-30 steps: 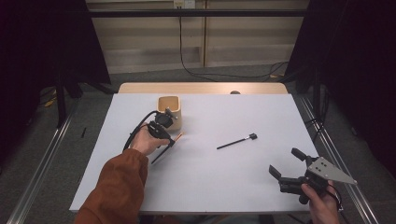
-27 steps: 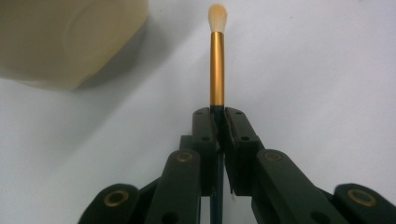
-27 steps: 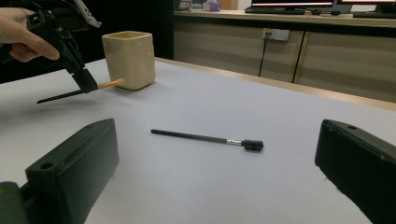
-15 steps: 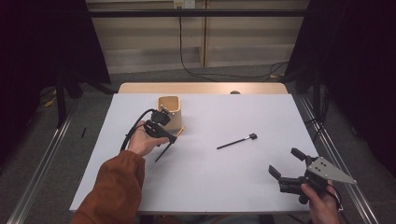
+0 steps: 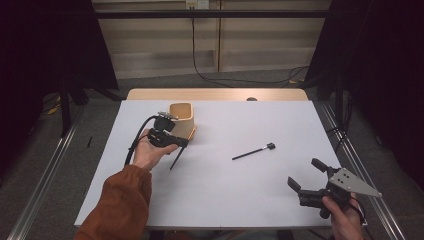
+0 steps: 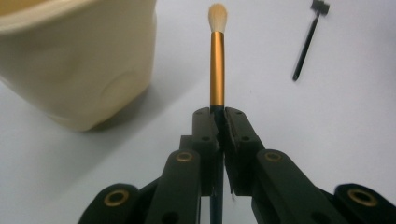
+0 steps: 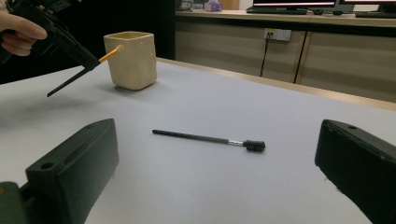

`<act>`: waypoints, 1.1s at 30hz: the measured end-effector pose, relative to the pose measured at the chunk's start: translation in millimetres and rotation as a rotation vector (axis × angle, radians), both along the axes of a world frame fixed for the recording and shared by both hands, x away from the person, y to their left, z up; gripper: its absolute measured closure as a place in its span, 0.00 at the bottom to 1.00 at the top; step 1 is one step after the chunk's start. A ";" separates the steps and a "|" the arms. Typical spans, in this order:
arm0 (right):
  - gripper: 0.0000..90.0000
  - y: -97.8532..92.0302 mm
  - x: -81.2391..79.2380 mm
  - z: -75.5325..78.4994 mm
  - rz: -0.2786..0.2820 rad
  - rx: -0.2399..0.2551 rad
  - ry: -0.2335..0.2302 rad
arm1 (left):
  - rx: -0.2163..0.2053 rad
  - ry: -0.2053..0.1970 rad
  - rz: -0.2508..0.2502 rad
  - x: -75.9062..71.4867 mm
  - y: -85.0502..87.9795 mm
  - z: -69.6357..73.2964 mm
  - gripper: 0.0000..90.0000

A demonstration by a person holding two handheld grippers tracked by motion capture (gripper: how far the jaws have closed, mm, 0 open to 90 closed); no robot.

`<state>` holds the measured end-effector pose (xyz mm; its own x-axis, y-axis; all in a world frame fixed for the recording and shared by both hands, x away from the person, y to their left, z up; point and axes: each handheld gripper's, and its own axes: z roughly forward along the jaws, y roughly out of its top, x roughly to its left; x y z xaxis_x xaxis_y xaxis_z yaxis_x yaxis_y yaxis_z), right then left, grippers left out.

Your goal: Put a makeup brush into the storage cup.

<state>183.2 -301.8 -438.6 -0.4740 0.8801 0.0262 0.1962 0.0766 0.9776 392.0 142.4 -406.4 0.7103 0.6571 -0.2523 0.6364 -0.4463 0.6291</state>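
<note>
My left gripper [image 5: 185, 142] is shut on a make-up brush [image 6: 217, 70] with a gold ferrule, pale bristles and a black handle [image 5: 176, 159]. It holds the brush tilted above the table. The bristle end points at the base of a cream square cup [image 5: 182, 119], close to its front right side. The cup [image 6: 79, 60] stands upright. A thin black brush with a small dark head [image 5: 252, 152] lies flat mid-table, apart from both grippers. At the front right, my right gripper [image 5: 305, 172] stands open with nothing between its jaws, and the black brush [image 7: 205, 137] lies beyond them.
The white table top [image 5: 225, 200] has a wooden strip along its far edge [image 5: 215, 94], where a small dark object [image 5: 251, 99] sits. Metal rails run along both sides of the table on the floor.
My left gripper has lifted the gold brush a little and carried it closer to the cup. The right gripper and the black brush have stayed in place.
</note>
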 end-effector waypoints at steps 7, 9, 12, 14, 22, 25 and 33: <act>0.00 -0.1 -0.2 0.1 0.000 0.002 0.000 | -0.057 -0.096 0.016 -9.1 6.0 7.3 0.93; 0.00 0.2 -0.3 0.2 -0.001 0.004 0.001 | -0.068 -0.130 0.010 -11.6 7.7 8.2 0.93; 0.00 0.0 0.0 0.1 0.000 0.001 0.000 | -0.094 -0.173 0.013 -14.8 10.3 9.4 0.93; 0.00 0.1 0.0 0.0 0.000 -0.001 0.000 | -0.104 -0.204 0.008 -16.2 12.1 10.0 0.93; 0.00 0.4 -0.1 0.0 0.001 -0.001 -0.001 | -0.166 -0.268 0.017 -23.2 15.2 13.0 0.93; 0.00 0.3 -0.1 0.0 0.001 -0.001 -0.001 | -0.195 -0.297 0.031 -24.9 18.3 14.5 0.93; 0.00 0.3 0.2 -0.2 0.002 -0.003 0.001 | -0.298 -0.381 0.044 -29.5 26.8 17.2 0.93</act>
